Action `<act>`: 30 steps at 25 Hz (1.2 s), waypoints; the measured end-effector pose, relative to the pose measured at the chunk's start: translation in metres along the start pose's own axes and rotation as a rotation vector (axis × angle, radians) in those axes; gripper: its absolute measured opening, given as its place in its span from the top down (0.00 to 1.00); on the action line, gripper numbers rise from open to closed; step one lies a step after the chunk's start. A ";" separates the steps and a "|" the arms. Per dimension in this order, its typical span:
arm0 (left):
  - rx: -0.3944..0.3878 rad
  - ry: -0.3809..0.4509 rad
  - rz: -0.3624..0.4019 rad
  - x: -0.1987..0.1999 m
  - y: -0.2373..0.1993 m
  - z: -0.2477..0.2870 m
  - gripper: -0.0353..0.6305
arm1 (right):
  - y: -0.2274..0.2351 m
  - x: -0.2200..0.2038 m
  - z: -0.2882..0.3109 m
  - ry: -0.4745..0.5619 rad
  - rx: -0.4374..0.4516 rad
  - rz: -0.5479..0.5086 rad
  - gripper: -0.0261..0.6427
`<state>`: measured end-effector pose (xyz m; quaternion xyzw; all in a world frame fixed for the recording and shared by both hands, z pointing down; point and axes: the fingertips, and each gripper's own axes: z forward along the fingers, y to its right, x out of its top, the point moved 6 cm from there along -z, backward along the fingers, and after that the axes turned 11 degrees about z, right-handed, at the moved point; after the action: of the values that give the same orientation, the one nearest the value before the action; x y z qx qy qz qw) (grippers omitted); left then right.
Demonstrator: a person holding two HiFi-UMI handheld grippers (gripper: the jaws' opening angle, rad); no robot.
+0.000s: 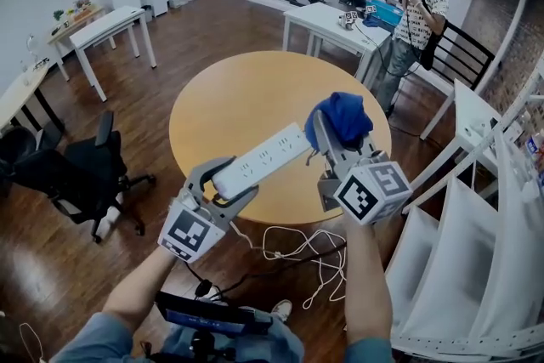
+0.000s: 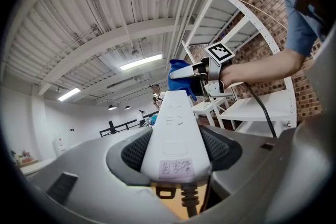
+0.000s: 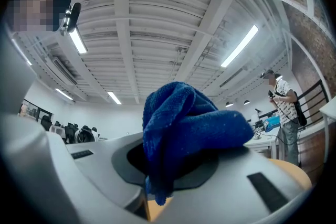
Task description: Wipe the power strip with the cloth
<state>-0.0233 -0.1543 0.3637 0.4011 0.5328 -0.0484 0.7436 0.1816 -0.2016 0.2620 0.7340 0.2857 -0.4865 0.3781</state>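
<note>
Blue cloth is clamped, bunched, in the right gripper; the left gripper pinches the white power strip at its cord end (both over the round table).

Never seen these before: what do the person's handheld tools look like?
The left gripper and right gripper are grey, with curved jaws and a white cube of black square markers each. A black cable leaves the right one. The sleeves are blue.
</note>
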 end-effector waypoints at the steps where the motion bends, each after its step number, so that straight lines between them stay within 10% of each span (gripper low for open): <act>1: -0.003 0.003 0.010 0.000 0.001 0.001 0.52 | 0.000 0.001 0.002 -0.005 -0.001 -0.004 0.87; 30: -0.029 -0.007 0.160 -0.004 0.015 0.002 0.52 | -0.004 -0.004 0.045 -0.112 -0.010 -0.002 0.87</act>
<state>-0.0158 -0.1474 0.3750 0.4315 0.4971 0.0174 0.7526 0.1552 -0.2370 0.2535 0.7035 0.2673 -0.5258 0.3964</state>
